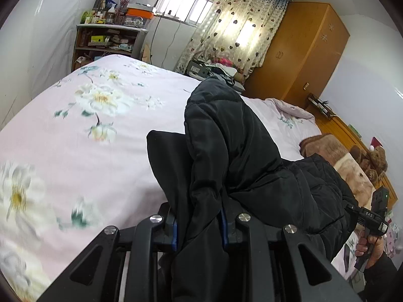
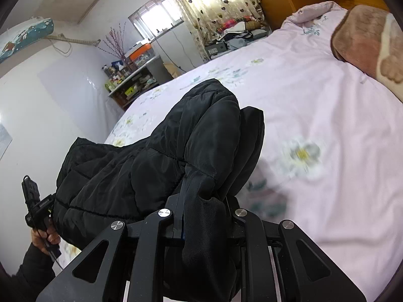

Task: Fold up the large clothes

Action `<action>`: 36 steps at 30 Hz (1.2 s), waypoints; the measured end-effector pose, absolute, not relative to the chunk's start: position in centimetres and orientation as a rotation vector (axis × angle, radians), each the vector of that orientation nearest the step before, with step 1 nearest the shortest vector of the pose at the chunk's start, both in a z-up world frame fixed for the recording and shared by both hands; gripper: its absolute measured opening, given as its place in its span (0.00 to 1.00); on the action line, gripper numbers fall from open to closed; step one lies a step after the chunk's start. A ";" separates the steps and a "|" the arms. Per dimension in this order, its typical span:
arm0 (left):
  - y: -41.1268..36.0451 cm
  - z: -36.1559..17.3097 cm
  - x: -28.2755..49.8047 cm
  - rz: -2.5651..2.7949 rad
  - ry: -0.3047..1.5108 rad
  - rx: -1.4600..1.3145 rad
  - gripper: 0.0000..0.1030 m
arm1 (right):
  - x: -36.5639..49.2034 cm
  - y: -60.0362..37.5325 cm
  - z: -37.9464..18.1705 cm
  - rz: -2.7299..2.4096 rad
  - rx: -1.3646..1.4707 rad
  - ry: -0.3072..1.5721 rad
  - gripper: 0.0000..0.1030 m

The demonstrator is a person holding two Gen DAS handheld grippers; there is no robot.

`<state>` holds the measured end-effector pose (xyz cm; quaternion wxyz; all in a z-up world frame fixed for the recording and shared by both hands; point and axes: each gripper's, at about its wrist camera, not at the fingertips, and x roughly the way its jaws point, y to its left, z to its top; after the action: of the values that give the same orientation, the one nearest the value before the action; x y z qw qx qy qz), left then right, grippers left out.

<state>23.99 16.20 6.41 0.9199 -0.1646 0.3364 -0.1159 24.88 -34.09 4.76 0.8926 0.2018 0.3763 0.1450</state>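
While the left gripper (image 1: 199,229) and right gripper (image 2: 205,216) each clench black jacket (image 1: 239,156) fabric, it hangs above the bed (image 1: 75,138).

You have one black padded jacket (image 1: 239,151), gripped at two places. Two grippers: your left gripper (image 1: 199,229) has two fingers (image 1: 173,229) pressed onto a fold of the jacket, and your right gripper (image 2: 204,216) likewise has two fingers (image 2: 180,216) closed on it. Two hands show, one per view: your right hand (image 1: 370,248) and your left hand (image 2: 44,237). One bed (image 1: 75,151) under one pink floral sheet. One brown blanket (image 2: 365,40). One teddy bear (image 1: 376,159). One wooden wardrobe (image 1: 302,50). One heart-print curtain (image 1: 239,30). One barred window (image 1: 185,5). One cluttered shelf unit (image 1: 108,42), its items too small for you to count.
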 end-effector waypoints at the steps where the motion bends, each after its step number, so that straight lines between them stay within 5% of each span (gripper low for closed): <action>1: 16.3 6.5 24.8 -0.237 0.689 -0.338 0.24 | 25.6 -33.9 4.9 0.301 0.417 0.777 0.17; 10: 16.9 5.1 33.5 -0.222 0.703 -0.323 0.24 | 34.1 -33.0 3.1 0.296 0.405 0.762 0.17; 18: 16.0 -1.3 37.2 -0.185 0.793 -0.281 0.25 | 37.2 -33.7 -2.7 0.245 0.412 0.845 0.18; 24: 17.5 -6.1 36.4 -0.139 0.869 -0.327 0.33 | 36.8 -34.5 -5.9 0.217 0.437 0.920 0.31; 29: 17.4 -5.6 36.1 -0.084 0.904 -0.354 0.42 | 36.5 -34.8 -5.6 0.174 0.431 0.953 0.46; 36: 17.8 -1.4 33.4 0.002 0.812 -0.286 0.41 | 34.0 -34.6 -1.4 0.091 0.311 0.888 0.47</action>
<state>33.37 17.79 -1.36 0.9088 -0.1388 0.3934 0.0011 33.96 -34.57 -1.42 0.8904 0.1496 0.4276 0.0437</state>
